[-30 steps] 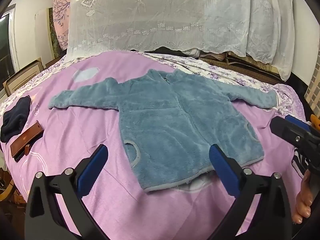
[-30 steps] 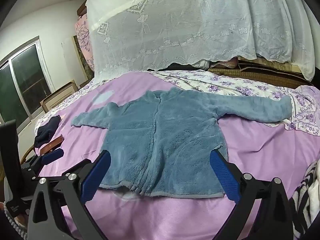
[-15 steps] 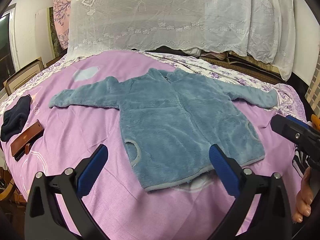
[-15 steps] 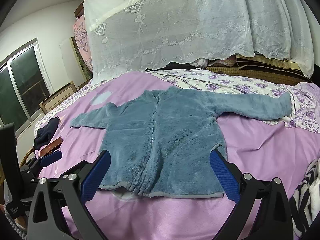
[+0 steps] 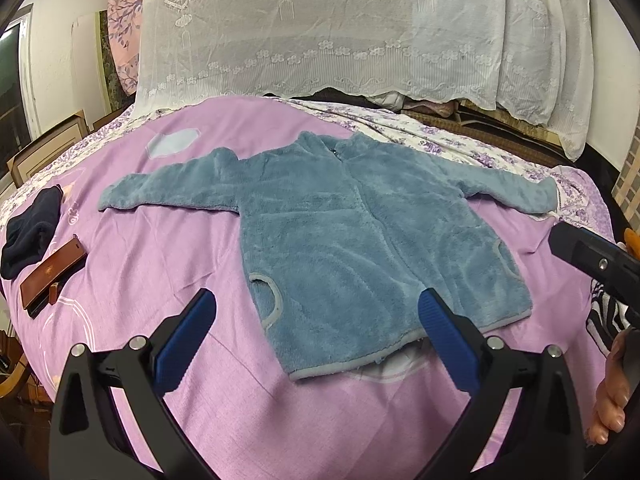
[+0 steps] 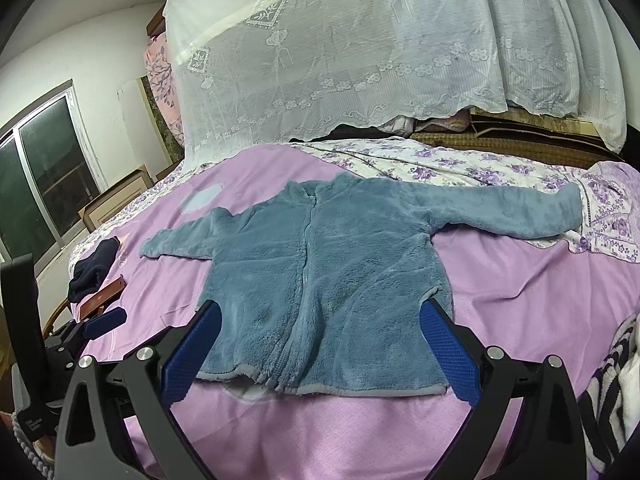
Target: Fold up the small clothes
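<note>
Just beyond the spread, empty jaws of both the left gripper and right gripper, the fleece jacket lies flat, so a shallow pinch might slip off its plush pile.

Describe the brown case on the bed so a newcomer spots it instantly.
Start at the purple bedspread, then go to its left edge, left of the blue fleece jacket. The brown case lies beside a dark navy cloth bundle; it alone is flat, rigid and rectangular.

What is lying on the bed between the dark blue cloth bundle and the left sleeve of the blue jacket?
In the left wrist view, only bare purple bedsheet separates the dark bundle from the jacket sleeve; the brown case lies nearer, below that stretch.
</note>
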{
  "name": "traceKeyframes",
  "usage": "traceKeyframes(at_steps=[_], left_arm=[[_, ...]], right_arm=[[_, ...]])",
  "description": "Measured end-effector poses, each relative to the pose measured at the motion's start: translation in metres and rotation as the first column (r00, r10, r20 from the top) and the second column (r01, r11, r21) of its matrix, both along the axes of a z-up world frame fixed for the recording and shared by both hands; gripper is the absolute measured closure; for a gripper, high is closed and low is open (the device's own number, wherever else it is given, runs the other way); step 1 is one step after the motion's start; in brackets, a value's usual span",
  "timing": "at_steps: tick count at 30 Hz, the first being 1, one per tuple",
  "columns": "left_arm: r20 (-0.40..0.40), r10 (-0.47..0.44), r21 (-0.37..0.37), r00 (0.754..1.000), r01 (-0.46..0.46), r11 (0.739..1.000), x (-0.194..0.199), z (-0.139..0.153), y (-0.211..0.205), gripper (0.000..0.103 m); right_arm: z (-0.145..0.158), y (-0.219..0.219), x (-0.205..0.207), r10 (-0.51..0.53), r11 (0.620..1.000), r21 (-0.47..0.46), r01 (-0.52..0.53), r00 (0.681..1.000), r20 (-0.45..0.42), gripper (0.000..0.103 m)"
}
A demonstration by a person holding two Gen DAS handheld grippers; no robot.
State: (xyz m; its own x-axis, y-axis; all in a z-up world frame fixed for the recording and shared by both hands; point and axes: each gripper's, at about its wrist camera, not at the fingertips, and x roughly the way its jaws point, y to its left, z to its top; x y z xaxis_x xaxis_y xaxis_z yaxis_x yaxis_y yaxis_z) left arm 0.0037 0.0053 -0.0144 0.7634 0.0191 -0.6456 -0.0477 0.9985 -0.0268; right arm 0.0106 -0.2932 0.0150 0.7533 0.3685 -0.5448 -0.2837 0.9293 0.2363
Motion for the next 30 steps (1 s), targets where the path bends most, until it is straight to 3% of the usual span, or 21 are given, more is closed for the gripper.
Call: traceKeyframes(at_steps=[30], left_arm=[[-0.022, 0.01, -0.002, 1.0, -0.01, 1.0, 0.0036, -0.0023, 0.0003, 0.004]], right_arm=[[-0.0002, -0.0023, -0.0005, -0.001, 1.0, 0.005, 0.001, 1.0, -0.001, 0.003]])
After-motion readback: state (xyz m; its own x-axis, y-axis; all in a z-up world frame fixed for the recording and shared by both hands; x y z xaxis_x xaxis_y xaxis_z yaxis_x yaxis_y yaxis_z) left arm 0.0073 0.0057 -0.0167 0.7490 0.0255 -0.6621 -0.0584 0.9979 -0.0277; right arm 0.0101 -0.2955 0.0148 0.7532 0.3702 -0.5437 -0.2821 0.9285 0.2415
